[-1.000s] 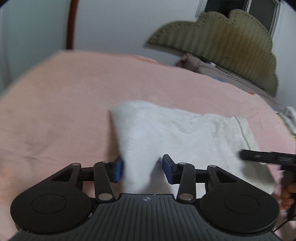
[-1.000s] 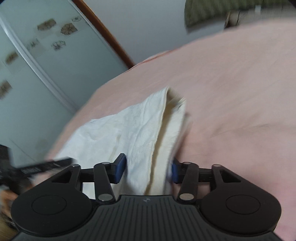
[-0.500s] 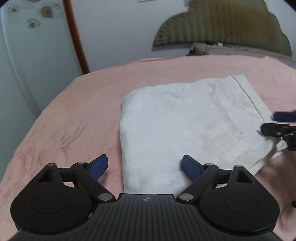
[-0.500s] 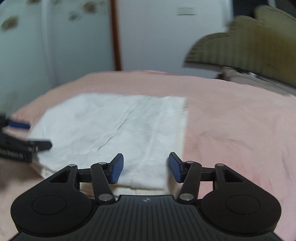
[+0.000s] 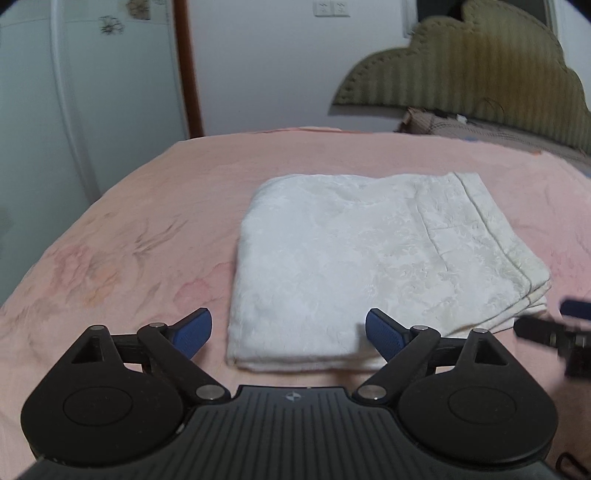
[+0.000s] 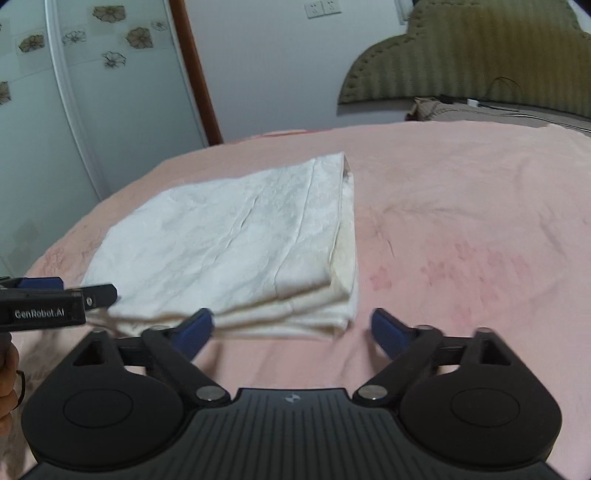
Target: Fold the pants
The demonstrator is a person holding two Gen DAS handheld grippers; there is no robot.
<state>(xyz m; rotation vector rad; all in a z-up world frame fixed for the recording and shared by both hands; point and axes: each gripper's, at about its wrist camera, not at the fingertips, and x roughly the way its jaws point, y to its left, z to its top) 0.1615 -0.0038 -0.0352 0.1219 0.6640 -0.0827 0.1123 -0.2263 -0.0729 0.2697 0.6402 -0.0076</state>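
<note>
Pants: white, faintly patterned fabric pants [image 5: 373,266], folded into a flat, roughly rectangular stack of several layers, lying on the bed just ahead of both grippers; in the right wrist view the same stack [image 6: 236,243] shows its layered edges toward the camera.
Hem edge: a stitched, slightly yellowed band runs along the stack's right side in the left wrist view, with the layers stepped at the near right corner.
Left gripper: black two-finger gripper with blue pads [image 5: 288,330], fingers spread wide, holding nothing; it sits just short of the stack's near edge, and whether the right pad touches the cloth cannot be told.
Right gripper: matching black gripper with blue pads [image 6: 291,328], fingers spread wide and holding nothing, by the stack's near right corner; its left pad overlaps the folded edge in view, contact unclear.
Other-gripper sightings: the right gripper's tip appears blurred at the right edge of the left wrist view; the left one, lettered "GenRobot.AI", enters the right wrist view from the left, beside the stack's near left corner.
Surface: pink bedspread [image 5: 140,236] with a faded floral print, lightly creased.
Headboard: olive padded headboard with a scalloped top [image 6: 480,62], at the bed's far right.
Room: white wall with a socket plate [image 6: 318,9], a brown wooden door frame [image 5: 190,74], and a pale panel with flower decals [image 6: 74,85] on the left.
</note>
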